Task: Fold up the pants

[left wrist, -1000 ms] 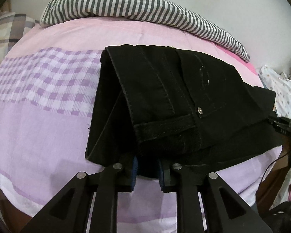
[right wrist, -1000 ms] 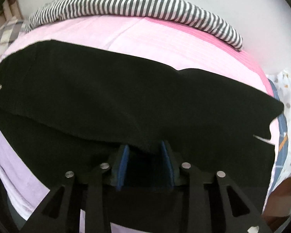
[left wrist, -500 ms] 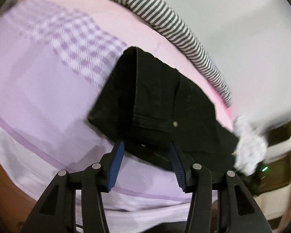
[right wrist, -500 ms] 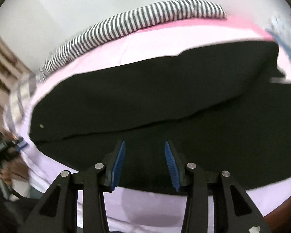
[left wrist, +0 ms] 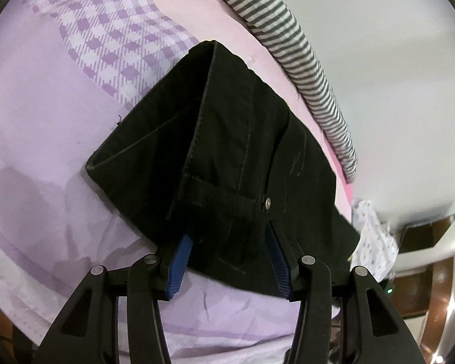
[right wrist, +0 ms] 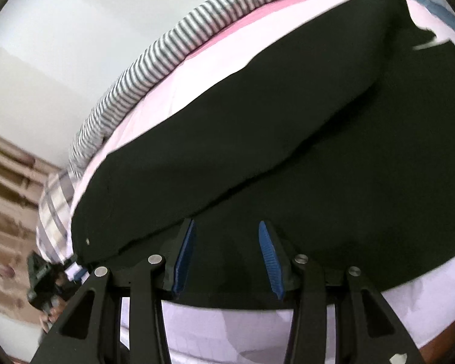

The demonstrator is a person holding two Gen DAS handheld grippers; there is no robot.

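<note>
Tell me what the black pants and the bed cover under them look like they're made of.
Black pants: apparently denim or heavy cotton twill, matte; raised topstitched seams, a metal rivet and stiff folds suggest it. Bed cover: thin woven cotton-like sheet, matte, printed lilac checks, fine soft creases. Exact fibre cannot be told.

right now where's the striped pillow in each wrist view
Left wrist: striped pillow runs from top centre down the right, beyond the black pants.
Right wrist: striped pillow slants from top right to mid left, above the pants.
Shared landmark: the pink sheet along its edge.
</note>
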